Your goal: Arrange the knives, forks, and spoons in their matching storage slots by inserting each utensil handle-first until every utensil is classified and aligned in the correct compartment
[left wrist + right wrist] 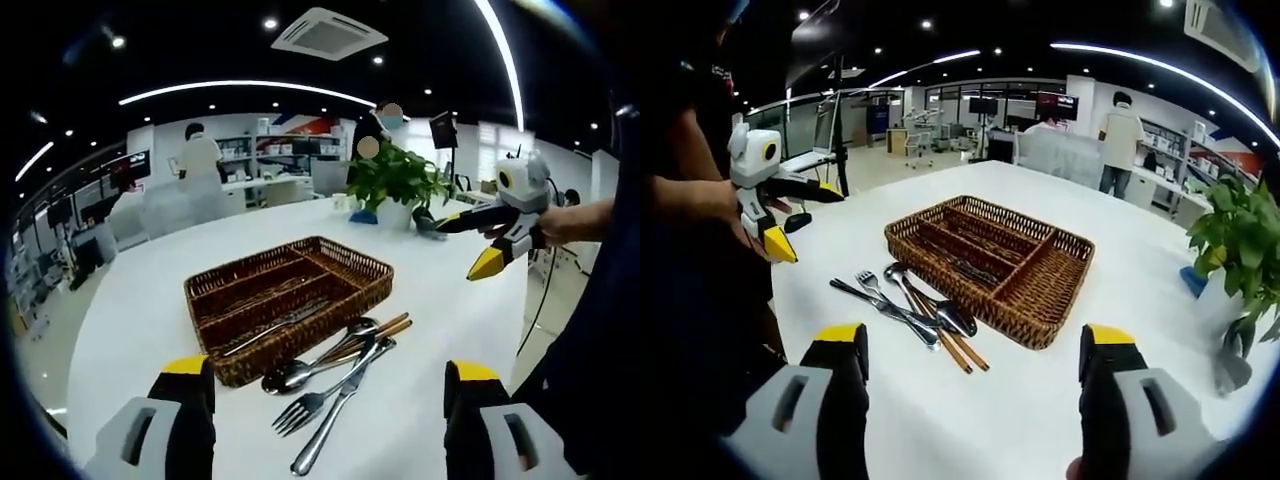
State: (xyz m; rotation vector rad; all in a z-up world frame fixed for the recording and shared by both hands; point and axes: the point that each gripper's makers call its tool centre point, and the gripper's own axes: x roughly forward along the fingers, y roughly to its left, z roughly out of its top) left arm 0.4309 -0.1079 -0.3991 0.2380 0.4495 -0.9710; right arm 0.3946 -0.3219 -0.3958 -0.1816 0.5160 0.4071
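A brown wicker basket [345,300] [1040,322] with long compartments stands mid-table; a metal utensil [272,326] lies in one slot. Beside it on the white table lies a loose pile: a fork [300,410] [869,281], a knife [335,425] [862,296], spoons [288,376] [956,318] and wooden-handled pieces [392,327] [965,353]. My left gripper [328,368] [805,222] hangs open above the table, short of the pile. My right gripper [975,338] [465,243] is open too, held in a hand off the table's side. Nothing sits between either pair of jaws.
A potted green plant [395,180] [1240,240] stands on the table beyond the basket, with a blue object [1193,280] at its foot. The white tabletop [150,300] curves away at its edges. People and desks fill the background.
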